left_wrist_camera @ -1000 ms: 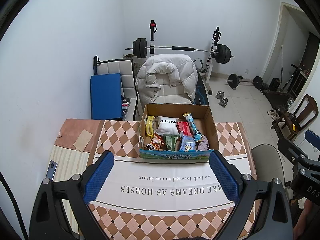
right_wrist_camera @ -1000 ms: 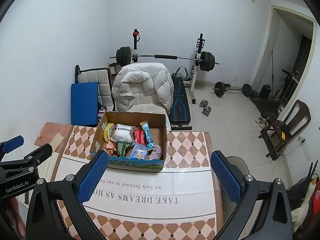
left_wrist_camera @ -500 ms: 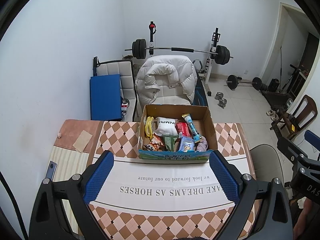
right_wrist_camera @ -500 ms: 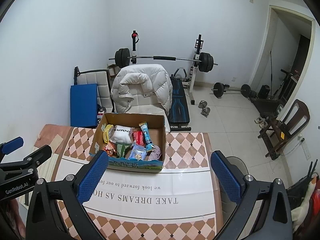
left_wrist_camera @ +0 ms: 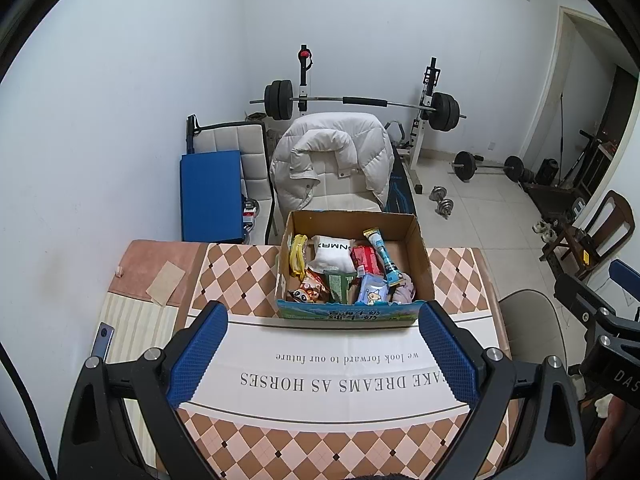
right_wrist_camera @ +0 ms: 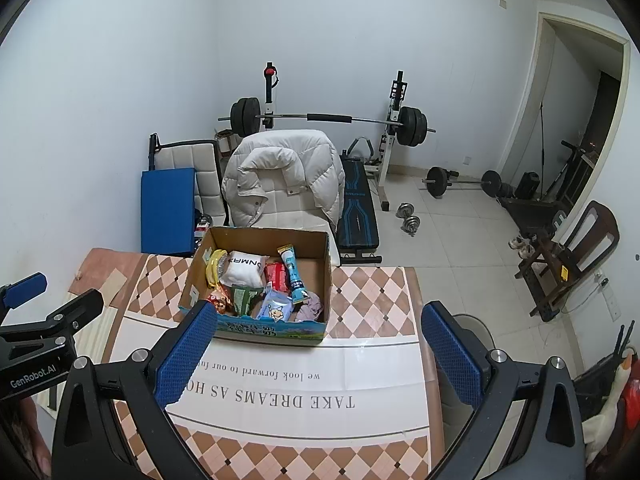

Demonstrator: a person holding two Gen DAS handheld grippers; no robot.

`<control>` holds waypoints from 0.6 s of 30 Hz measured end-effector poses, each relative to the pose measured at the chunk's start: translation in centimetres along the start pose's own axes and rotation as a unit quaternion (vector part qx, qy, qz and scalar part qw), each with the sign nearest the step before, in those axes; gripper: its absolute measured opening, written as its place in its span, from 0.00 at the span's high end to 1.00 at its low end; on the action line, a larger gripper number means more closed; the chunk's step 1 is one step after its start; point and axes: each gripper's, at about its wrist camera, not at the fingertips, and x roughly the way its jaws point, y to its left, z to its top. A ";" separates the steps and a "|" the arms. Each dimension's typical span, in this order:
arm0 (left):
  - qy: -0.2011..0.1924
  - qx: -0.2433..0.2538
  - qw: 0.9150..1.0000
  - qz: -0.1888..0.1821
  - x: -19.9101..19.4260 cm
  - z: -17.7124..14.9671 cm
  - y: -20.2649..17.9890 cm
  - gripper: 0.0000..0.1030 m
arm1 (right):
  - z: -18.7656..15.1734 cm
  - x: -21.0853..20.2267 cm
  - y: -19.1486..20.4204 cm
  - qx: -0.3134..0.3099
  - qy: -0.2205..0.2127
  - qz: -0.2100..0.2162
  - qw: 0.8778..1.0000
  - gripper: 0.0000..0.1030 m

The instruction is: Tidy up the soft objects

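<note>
An open cardboard box [left_wrist_camera: 420,256] [right_wrist_camera: 326,276] stands at the far side of the table, filled with several soft packets: a white pouch [left_wrist_camera: 334,252] [right_wrist_camera: 244,270], a red pack [left_wrist_camera: 366,260], a blue tube [left_wrist_camera: 384,254] [right_wrist_camera: 294,274], a yellow item [left_wrist_camera: 298,254] and a lilac cloth [left_wrist_camera: 404,294] [right_wrist_camera: 310,308]. My left gripper [left_wrist_camera: 322,322] hovers open above the near table, short of the box. My right gripper [right_wrist_camera: 320,322] is also open and holds nothing, a little to the right of the box.
The table [left_wrist_camera: 236,276] carries a checkered cloth and a white printed sheet [left_wrist_camera: 340,376]. Behind it stands a chair with a white padded jacket [left_wrist_camera: 332,156], a blue mat [left_wrist_camera: 210,196], a barbell rack [left_wrist_camera: 360,100] and dumbbells [left_wrist_camera: 442,200]. A wooden chair [right_wrist_camera: 576,256] stands right.
Both views have drifted back and up slightly, so the box sits a touch lower and farther. Both grippers stay open and empty.
</note>
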 end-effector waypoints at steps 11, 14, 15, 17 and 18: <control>-0.001 -0.003 1.000 -0.001 -0.4 0.2 -0.4 0.05 | 0.1 -0.2 0.1 -0.002 -0.001 0.001 1.000 0.00; -0.001 -0.004 1.000 -0.002 -0.4 0.2 -0.4 0.05 | 0.0 -0.2 0.1 -0.001 0.000 0.001 1.000 0.00; -0.001 -0.003 1.000 -0.001 -0.4 0.2 -0.4 0.05 | -0.1 -0.2 0.2 -0.001 0.000 0.001 1.000 0.00; -0.001 -0.002 1.000 -0.002 -0.4 -0.1 -0.3 0.05 | -0.2 -0.2 0.2 0.000 0.000 0.001 1.000 0.00; -0.002 -0.002 1.000 -0.001 -0.5 0.1 -0.4 0.05 | 0.0 -0.2 0.1 0.000 0.001 0.002 1.000 0.00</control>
